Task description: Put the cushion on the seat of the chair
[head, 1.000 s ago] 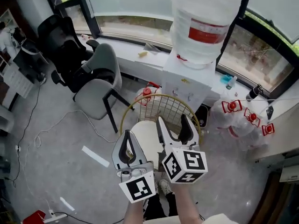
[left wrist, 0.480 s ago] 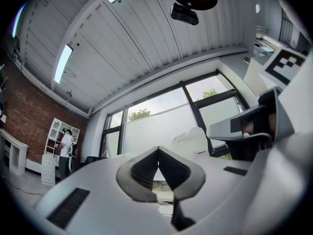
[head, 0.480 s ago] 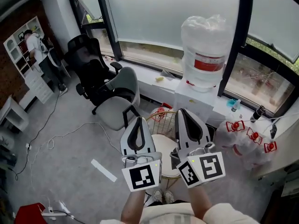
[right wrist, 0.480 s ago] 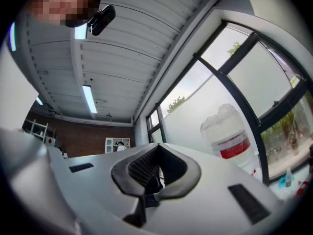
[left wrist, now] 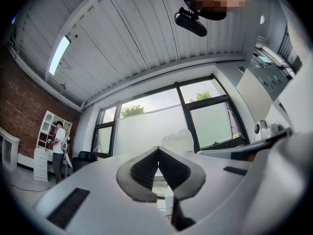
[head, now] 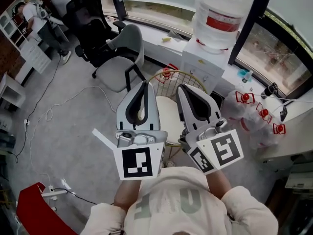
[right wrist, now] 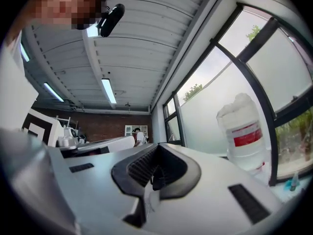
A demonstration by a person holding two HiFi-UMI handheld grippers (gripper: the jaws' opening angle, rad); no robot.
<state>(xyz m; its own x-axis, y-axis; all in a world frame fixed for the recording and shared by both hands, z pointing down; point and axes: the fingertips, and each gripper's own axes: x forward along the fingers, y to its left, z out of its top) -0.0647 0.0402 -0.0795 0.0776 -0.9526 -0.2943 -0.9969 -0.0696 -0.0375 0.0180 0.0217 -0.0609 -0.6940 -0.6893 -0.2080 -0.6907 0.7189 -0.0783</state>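
A round cream cushion point(head: 167, 119) lies on the seat of a gold wire-backed chair point(head: 182, 74), seen in the head view between and below my two grippers. My left gripper point(head: 144, 84) is held up high above the chair's left side, with its jaw tips touching and nothing between them. Beside it, over the chair's right side, my right gripper point(head: 185, 88) is shut and empty too. In the left gripper view the left gripper point(left wrist: 158, 149) points at the windows. The right gripper point(right wrist: 157, 146) aims along the window wall in its own view.
A grey chair point(head: 120, 53) and a black office chair point(head: 93, 23) stand at the back left. A water dispenser with a big bottle point(head: 220, 13) is behind the wire chair, red-capped bottles point(head: 254, 112) to its right. Cables point(head: 49, 114) run across the floor. A person point(head: 30, 11) stands far left.
Both grippers have risen away from the cushion toward the camera. The right gripper's jaws, wide apart a second ago, have closed with nothing in them. The view has tilted back.
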